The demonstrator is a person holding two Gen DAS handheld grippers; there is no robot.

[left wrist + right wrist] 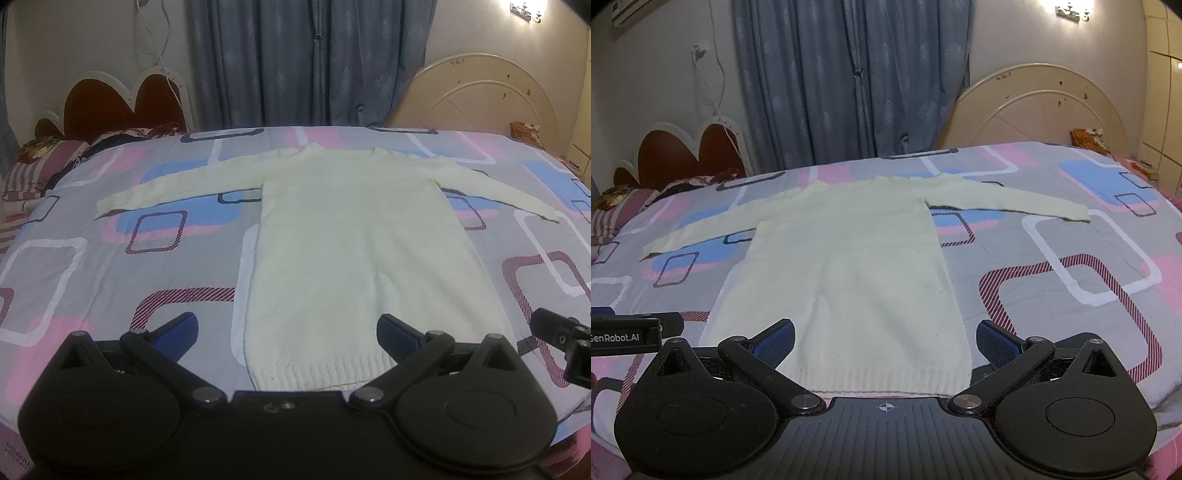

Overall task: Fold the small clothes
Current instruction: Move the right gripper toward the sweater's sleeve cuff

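A cream knitted sweater [343,236] [846,266] lies flat on the bed, collar away from me, ribbed hem nearest, both sleeves spread out sideways. My left gripper [288,328] hovers open over the hem's left part, blue pads wide apart with nothing between them. My right gripper [886,341] is open too, above the hem's right part, holding nothing. Each gripper shows at the edge of the other's view: the right gripper [565,343] at the right edge, the left gripper [628,332] at the left edge.
The bed sheet [110,266] [1071,266] is grey with pink, blue and white rectangles. Pillows [33,166] lie at the far left by a red heart-shaped headboard [122,103]. A cream round headboard [1034,107] leans at the back right; blue curtains [849,81] hang behind.
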